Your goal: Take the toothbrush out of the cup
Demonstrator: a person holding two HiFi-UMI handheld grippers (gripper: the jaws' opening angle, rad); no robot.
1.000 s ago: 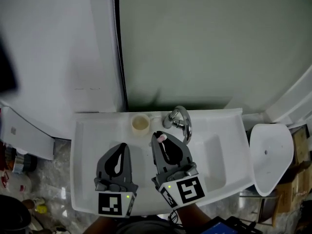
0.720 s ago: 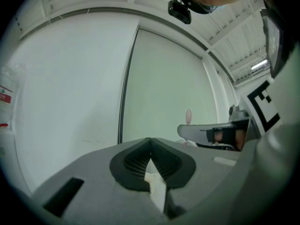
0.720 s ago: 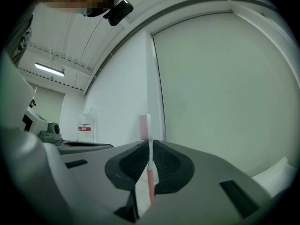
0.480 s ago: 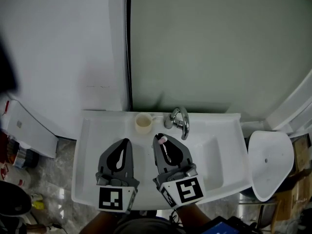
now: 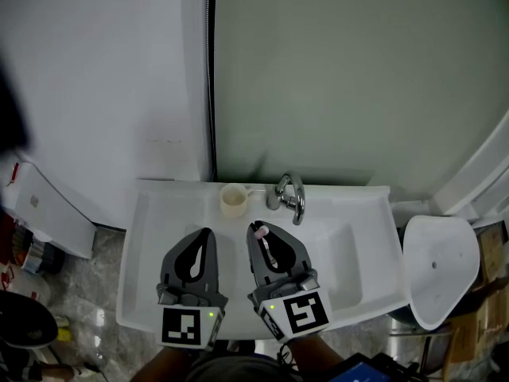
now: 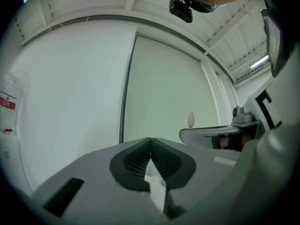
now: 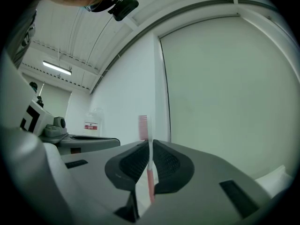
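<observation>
A small cream cup [image 5: 233,200] stands on the back ledge of the white sink [image 5: 143,245], left of the tap. My right gripper [image 5: 254,228] hovers over the basin in front of the cup, shut on the toothbrush [image 5: 261,231]. In the right gripper view the toothbrush [image 7: 149,170] stands upright between the closed jaws, and its pink bristles [image 7: 142,125] stick up above my right gripper [image 7: 149,144]. My left gripper [image 5: 207,232] hangs beside it, to the left, shut with nothing in it. The left gripper view shows my left gripper [image 6: 150,144] closed and the brush head [image 6: 191,119] off to the right.
A chrome tap [image 5: 291,197] rises at the back of the sink, right of the cup. A white toilet [image 5: 436,265] is right of the sink. A white wall and a grey-green panel meet at a dark vertical strip [image 5: 211,78]. Bottles and clutter [image 5: 30,261] sit on the floor at the left.
Both grippers have drawn back a little from the cup toward the sink's front edge, and the toothbrush has stayed in the right one.
</observation>
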